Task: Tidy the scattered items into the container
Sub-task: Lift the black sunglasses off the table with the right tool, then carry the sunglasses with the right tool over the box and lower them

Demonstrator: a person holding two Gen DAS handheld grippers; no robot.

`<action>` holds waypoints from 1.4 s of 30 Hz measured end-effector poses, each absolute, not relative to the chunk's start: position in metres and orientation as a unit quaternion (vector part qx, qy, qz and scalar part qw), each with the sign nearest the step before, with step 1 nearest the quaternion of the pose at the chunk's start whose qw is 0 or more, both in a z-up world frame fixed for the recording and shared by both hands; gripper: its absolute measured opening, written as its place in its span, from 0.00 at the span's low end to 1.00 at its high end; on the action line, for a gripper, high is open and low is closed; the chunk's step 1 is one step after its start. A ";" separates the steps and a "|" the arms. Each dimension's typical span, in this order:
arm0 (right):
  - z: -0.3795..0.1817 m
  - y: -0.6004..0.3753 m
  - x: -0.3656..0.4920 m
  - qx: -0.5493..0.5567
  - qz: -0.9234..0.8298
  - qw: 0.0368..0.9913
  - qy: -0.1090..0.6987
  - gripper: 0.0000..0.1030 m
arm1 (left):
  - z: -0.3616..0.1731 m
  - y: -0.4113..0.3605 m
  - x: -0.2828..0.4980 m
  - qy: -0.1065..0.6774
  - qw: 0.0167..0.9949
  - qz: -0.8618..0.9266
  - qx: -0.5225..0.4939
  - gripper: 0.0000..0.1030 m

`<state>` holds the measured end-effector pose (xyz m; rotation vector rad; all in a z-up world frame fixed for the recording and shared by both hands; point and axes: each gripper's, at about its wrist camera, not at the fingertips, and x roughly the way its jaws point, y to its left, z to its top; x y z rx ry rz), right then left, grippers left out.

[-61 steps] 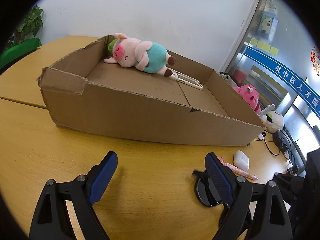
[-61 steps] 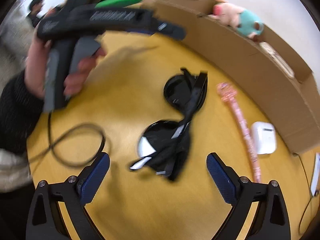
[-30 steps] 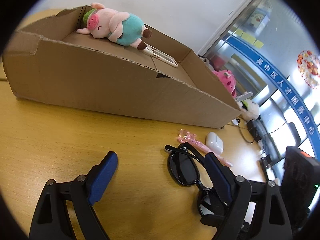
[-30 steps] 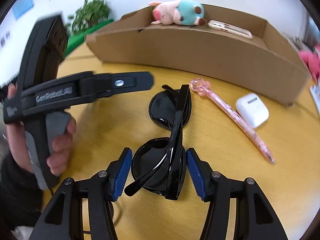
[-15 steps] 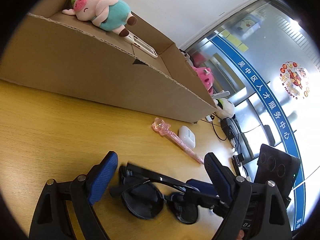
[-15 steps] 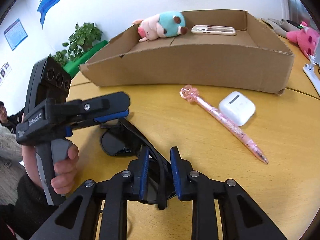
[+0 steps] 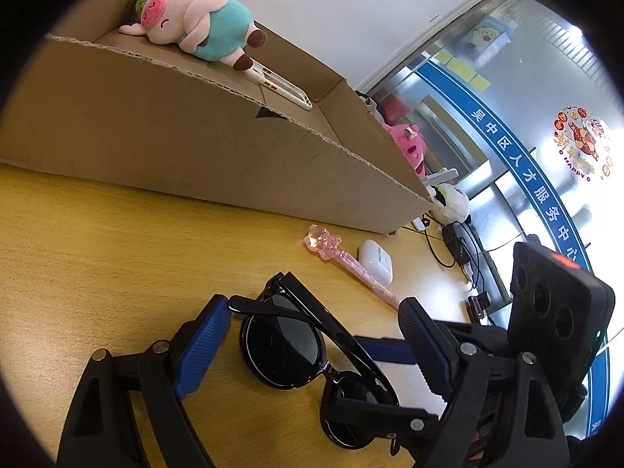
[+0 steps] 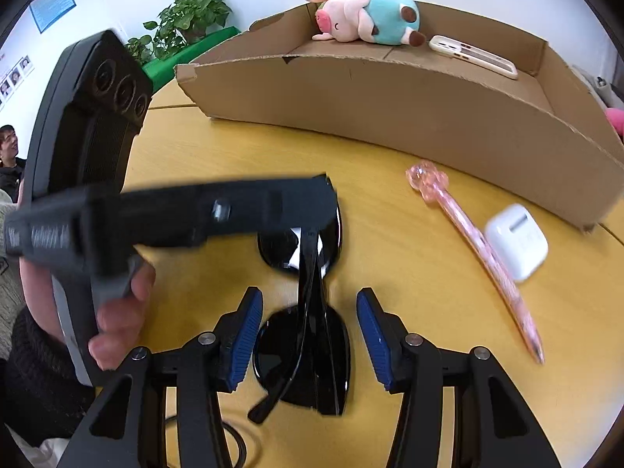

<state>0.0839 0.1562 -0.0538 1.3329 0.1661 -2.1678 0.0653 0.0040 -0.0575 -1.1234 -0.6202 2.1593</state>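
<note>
Black sunglasses (image 8: 304,351) lie folded on the wooden table (image 8: 409,292). My right gripper (image 8: 308,339) straddles their near lens; its jaws are opening and the pads stand clear of the frame. My left gripper (image 7: 312,347) is open, with the sunglasses (image 7: 280,347) between its fingers, and in the right wrist view it shows blurred over the far lens. A pink pen (image 8: 487,257) and a white earbud case (image 8: 516,240) lie to the right. The cardboard box (image 8: 390,109) behind holds a plush pig (image 8: 362,17) and a phone case (image 8: 472,56).
A hand (image 8: 117,312) holds the left gripper's grip. Beyond the box's right end sit a pink plush (image 7: 405,144), a white plush (image 7: 452,202) and cables (image 7: 460,257). A potted plant (image 8: 187,15) stands at the back left, with a person (image 8: 9,148) at the far left.
My right gripper, shut on the sunglasses half a second ago, has spread its jaws off them. The left gripper has moved in over the far lens.
</note>
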 end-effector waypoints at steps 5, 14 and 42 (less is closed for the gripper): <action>-0.055 0.152 0.078 0.507 -0.809 0.285 0.087 0.20 | -0.057 0.004 0.066 -0.234 0.309 0.818 -0.426 0.85; -0.030 0.185 0.085 0.461 -0.851 0.252 0.025 0.08 | -0.058 -0.006 0.064 -0.272 0.315 0.808 -0.417 0.85; 0.015 0.171 0.118 0.381 -0.894 0.232 0.040 0.09 | -0.047 -0.017 0.053 -0.345 0.359 0.771 -0.397 0.06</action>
